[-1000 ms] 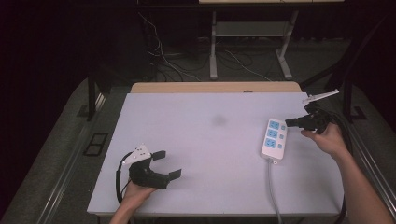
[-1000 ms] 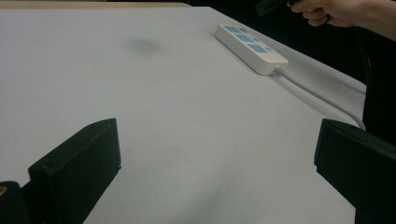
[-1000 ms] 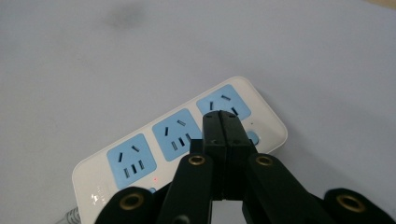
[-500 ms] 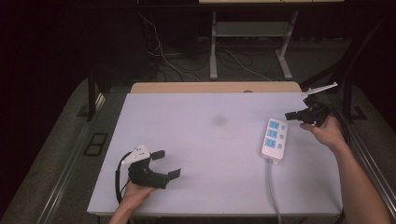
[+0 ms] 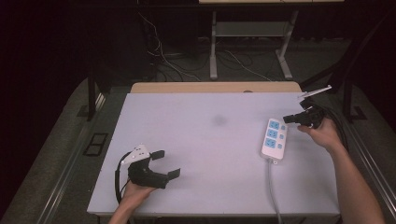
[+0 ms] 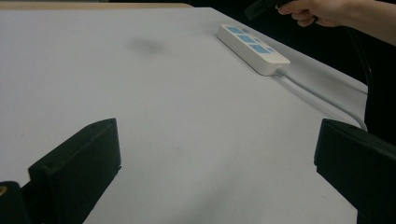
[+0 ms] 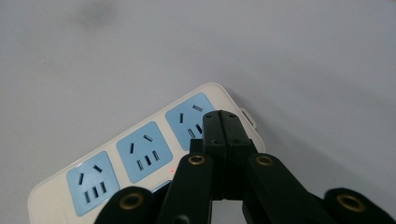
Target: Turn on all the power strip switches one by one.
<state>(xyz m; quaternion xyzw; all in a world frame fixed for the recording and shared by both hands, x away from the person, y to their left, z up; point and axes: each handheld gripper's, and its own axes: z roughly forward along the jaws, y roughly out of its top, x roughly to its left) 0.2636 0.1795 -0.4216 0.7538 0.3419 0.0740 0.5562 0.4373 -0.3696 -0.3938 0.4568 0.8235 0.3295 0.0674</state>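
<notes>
A white power strip (image 5: 274, 137) with three blue sockets lies near the table's right side. It also appears in the left gripper view as the power strip (image 6: 252, 42) and in the right gripper view as the power strip (image 7: 140, 154). My right gripper (image 5: 286, 119) hovers just over the strip's far end. In its own view the right gripper (image 7: 223, 122) has its jaws pressed together with nothing between them, above the end socket. My left gripper (image 5: 166, 164) rests on the table at the front left, open wide and holding nothing. In its own view the left gripper (image 6: 217, 144) faces bare table.
The strip's grey cord (image 5: 273, 186) runs to the table's front edge. A faint dark smudge (image 5: 218, 120) marks the white table (image 5: 201, 149). A wooden board (image 5: 215, 87) lines the far edge; a metal stand (image 5: 214, 46) and loose cables (image 5: 163, 56) are on the floor behind.
The right hand and its shut gripper have shifted slightly toward the far end of the power strip. The left gripper has not moved.
</notes>
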